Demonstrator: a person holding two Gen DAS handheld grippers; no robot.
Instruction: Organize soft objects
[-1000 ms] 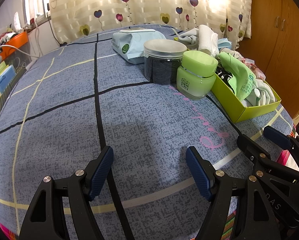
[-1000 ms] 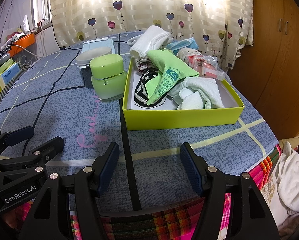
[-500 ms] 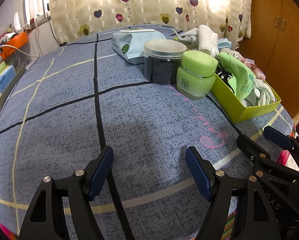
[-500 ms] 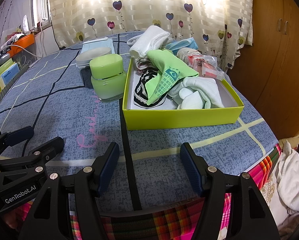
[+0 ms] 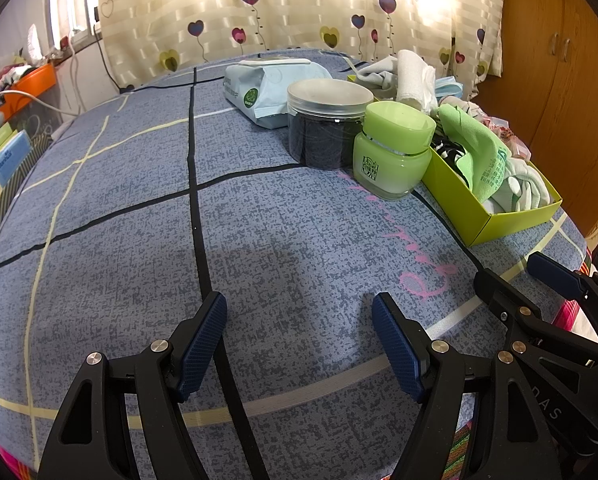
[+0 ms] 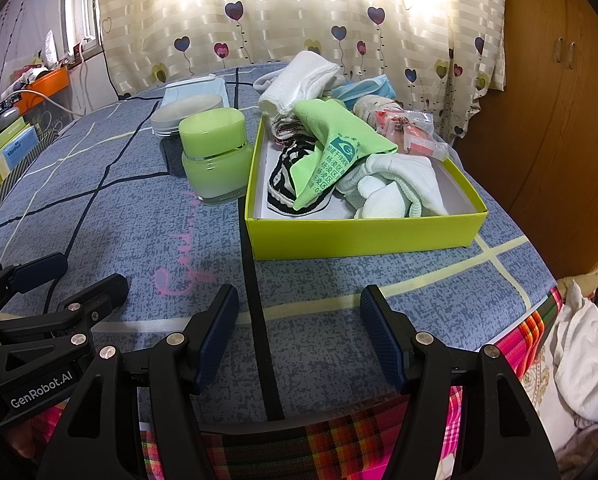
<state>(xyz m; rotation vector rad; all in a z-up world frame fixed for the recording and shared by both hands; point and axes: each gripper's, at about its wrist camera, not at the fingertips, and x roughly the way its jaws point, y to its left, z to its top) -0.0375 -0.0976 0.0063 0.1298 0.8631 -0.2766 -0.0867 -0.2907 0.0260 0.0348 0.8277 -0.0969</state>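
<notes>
A lime-green box (image 6: pixel 363 232) on the blue bedspread holds soft things: a green cloth (image 6: pixel 335 148), a black-and-white sock (image 6: pixel 283 172) and white socks (image 6: pixel 395 188). A white rolled towel (image 6: pixel 299 80) and a blue face mask (image 6: pixel 367 90) lie at its far end. The box also shows in the left wrist view (image 5: pixel 495 216). My right gripper (image 6: pixel 297 336) is open and empty, near the bed's front edge, short of the box. My left gripper (image 5: pixel 299 340) is open and empty over bare bedspread, left of the box.
A green cream jar (image 5: pixel 391 148), a dark jar with a clear lid (image 5: pixel 327 124) and a wipes pack (image 5: pixel 267 88) stand left of the box. A red snack packet (image 6: pixel 411 132) lies behind the box. A wooden wardrobe (image 6: pixel 559 100) is at the right.
</notes>
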